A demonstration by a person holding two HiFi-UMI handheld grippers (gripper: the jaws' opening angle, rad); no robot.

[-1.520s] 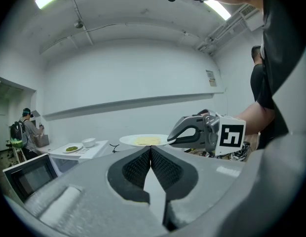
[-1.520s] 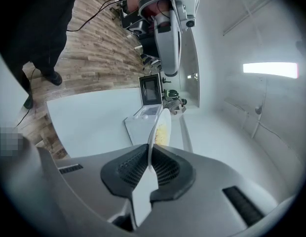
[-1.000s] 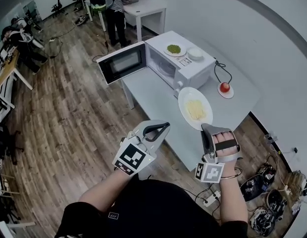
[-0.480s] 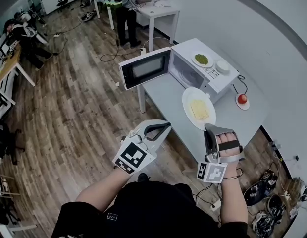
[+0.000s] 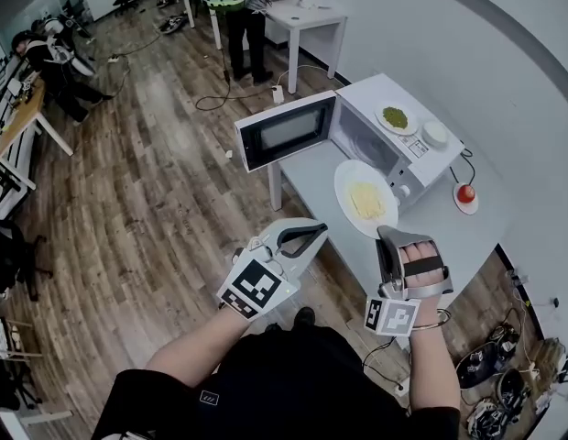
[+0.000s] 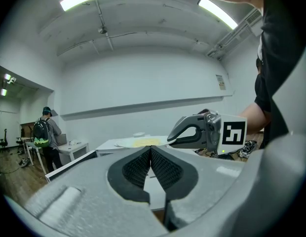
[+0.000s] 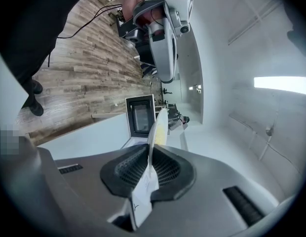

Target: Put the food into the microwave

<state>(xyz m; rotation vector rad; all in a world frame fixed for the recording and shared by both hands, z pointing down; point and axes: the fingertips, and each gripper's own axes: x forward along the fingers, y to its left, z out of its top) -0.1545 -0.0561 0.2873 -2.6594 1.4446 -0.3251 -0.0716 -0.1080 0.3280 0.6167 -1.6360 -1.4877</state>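
Plate nearer microwave, in right claw

Operator wears a black top with short sleeves that leave the forearms bare. Left gripper and right gripper are light grey moulded shells with dark-lined handle openings. Each carries a white cube printed with black square markers, and a black strap crosses the right-hand unit. Pads are black, finely ribbed rubber seated in dark recesses, and the right gripper's grey face also shows two dark slots, one to each side.
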